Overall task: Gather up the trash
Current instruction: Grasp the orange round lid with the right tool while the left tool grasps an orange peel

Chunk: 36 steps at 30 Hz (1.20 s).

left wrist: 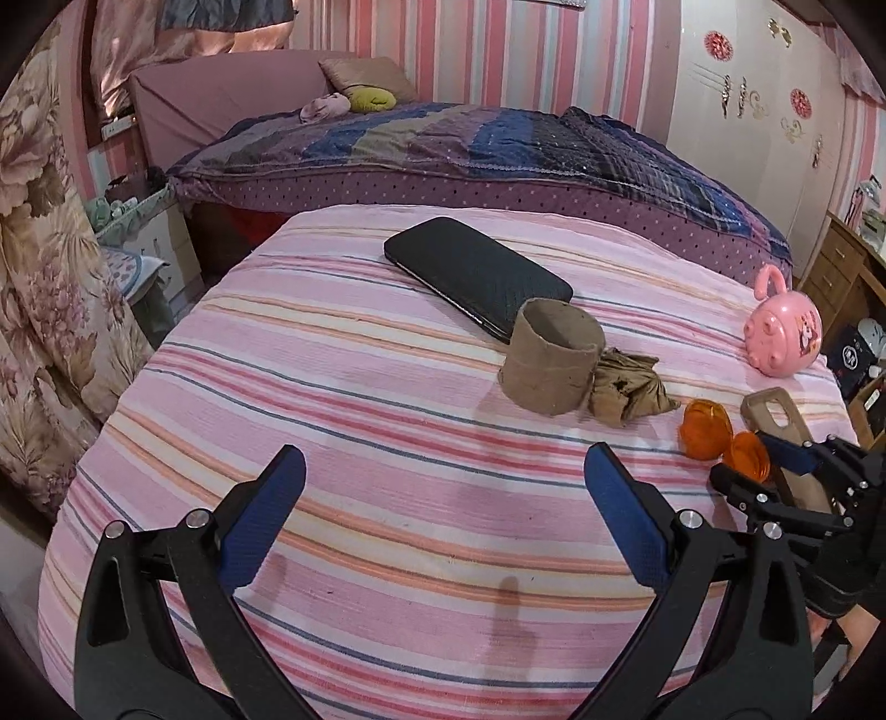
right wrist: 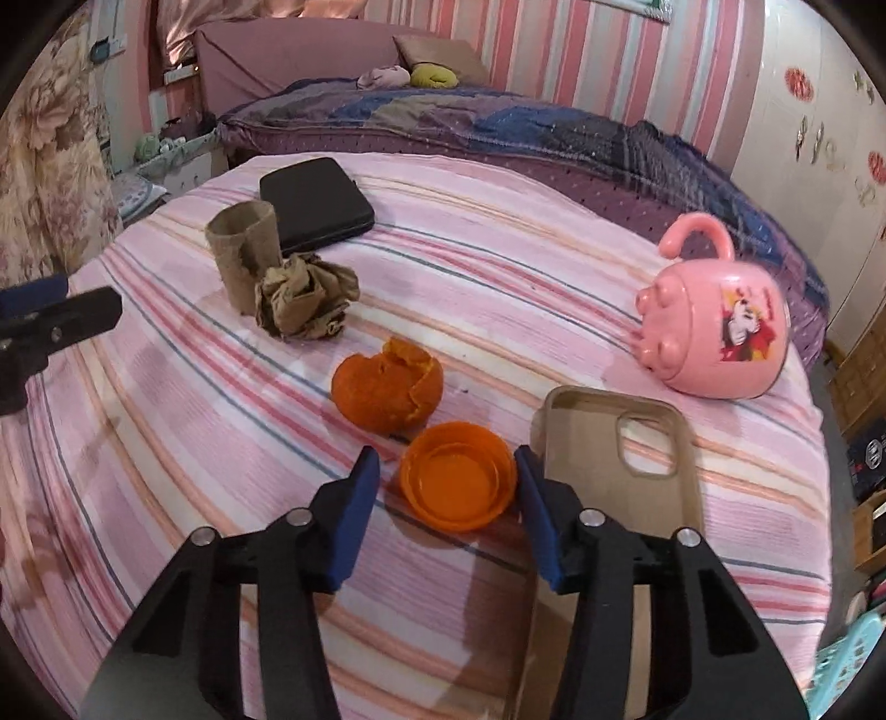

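Currently right gripper [right wrist: 446, 487] open, straddling orange cap [right wrist: 457, 477], pads not pressing; left gripper [left wrist: 443, 487] open, empty. Risk: shallow cap tips, squirts out.

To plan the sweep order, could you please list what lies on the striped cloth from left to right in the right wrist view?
Cardboard tube → crumpled brown paper → orange peel → orange cap, between the right gripper fingers → beige phone case → pink toy pot.

Place: home bedroom
Evidence: quilted bed [left wrist: 498, 149], pillow [left wrist: 365, 77], pink striped wallpaper [left wrist: 498, 50], floral curtain [left wrist: 39, 249], wooden drawers [left wrist: 836, 266]
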Available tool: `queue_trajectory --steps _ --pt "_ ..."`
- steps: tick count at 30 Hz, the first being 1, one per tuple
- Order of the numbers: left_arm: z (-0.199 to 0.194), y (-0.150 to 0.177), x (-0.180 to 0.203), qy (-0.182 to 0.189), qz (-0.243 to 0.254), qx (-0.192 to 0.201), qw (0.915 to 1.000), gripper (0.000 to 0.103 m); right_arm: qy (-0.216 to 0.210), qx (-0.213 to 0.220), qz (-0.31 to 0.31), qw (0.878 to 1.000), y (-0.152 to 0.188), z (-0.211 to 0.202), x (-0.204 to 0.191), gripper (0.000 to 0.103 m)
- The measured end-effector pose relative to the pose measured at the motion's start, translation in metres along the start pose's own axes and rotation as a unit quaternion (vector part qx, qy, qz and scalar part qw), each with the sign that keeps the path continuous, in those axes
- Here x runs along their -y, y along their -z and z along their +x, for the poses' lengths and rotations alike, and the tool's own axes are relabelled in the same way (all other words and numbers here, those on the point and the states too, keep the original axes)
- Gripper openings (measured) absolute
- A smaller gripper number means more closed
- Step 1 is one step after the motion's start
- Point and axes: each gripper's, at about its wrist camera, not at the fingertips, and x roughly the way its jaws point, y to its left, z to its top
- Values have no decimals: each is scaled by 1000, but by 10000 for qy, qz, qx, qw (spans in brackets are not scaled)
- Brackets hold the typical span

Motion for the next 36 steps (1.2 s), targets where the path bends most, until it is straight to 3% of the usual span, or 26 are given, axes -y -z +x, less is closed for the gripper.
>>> queue_trajectory --steps 3,11,18,25,30,33,36 --pt "1 -1 2 83 -61 -19 9999 97 -150 -22 117 9998 -1 3 2 40" --pt "5 -2 27 280 51 -54 9996 97 -145 373 234 9989 12 -25 11 40" --pt "17 3 68 636 163 -234 9976 96 455 522 407 9968 41 -63 45 40" --pt "33 9 121 1000 508 -495 9925 80 612 553 912 9924 60 -72 94 40" --pt "44 12 141 877 551 -547 9931 80 670 590 1129 9896 70 -78 122 40" --pt "50 10 142 844 425 -570 9939 70 685 601 1183 9888 73 -79 131 40" --pt "50 9 144 847 437 -525 9941 51 634 623 1247 9882 73 -79 137 40"
